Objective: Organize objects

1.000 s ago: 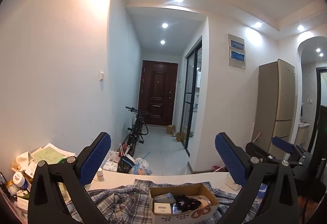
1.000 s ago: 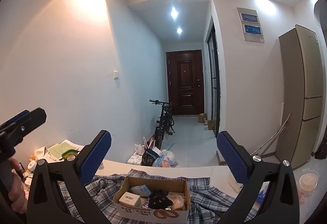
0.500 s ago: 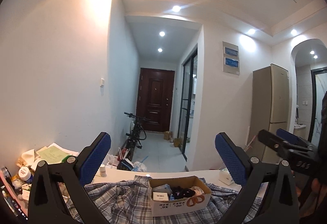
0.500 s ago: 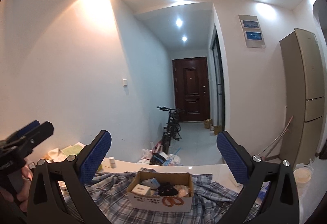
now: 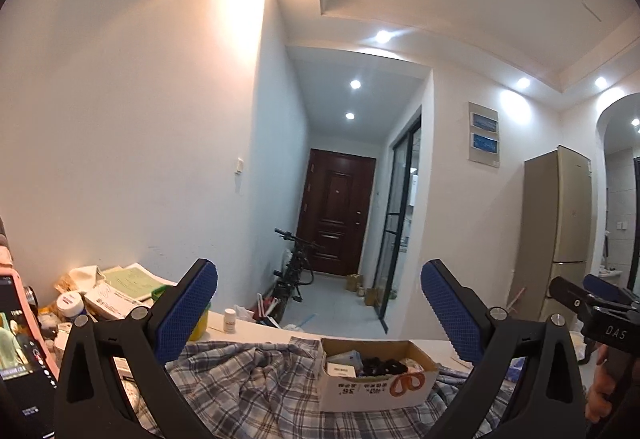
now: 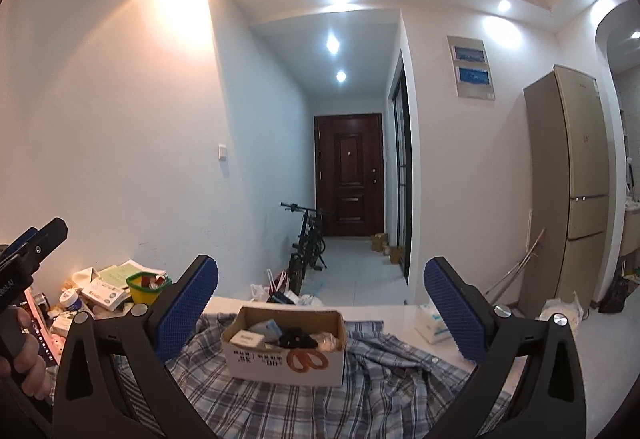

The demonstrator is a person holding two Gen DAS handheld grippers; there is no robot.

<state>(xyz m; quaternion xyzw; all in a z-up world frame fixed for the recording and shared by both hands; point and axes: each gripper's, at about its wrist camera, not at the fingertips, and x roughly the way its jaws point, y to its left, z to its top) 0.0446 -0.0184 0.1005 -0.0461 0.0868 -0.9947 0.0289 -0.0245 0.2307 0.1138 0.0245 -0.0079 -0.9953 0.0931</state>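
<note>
Both views now tilted higher; each hand-held gripper, left [image 5: 319,313] and right [image 6: 321,313], spread empty above cardboard box [image 6: 285,353].

Home: entrance hallway, front door [image 6: 349,175], bicycle [image 6: 307,243], fridge [image 6: 576,175], cluttered table [image 6: 392,313].

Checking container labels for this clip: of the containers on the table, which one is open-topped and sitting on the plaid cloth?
The cardboard box, open and filled with small items, sits on the plaid cloth. The green basket sits off it, in the left clutter.

Blue-and-white plaid shirt [image 6: 280,403] under a white-sided cardboard box [image 6: 285,347]; blue-padded black fingers [image 6: 188,313]; dark brown door [image 6: 348,175]; green basket [image 6: 146,285].
</note>
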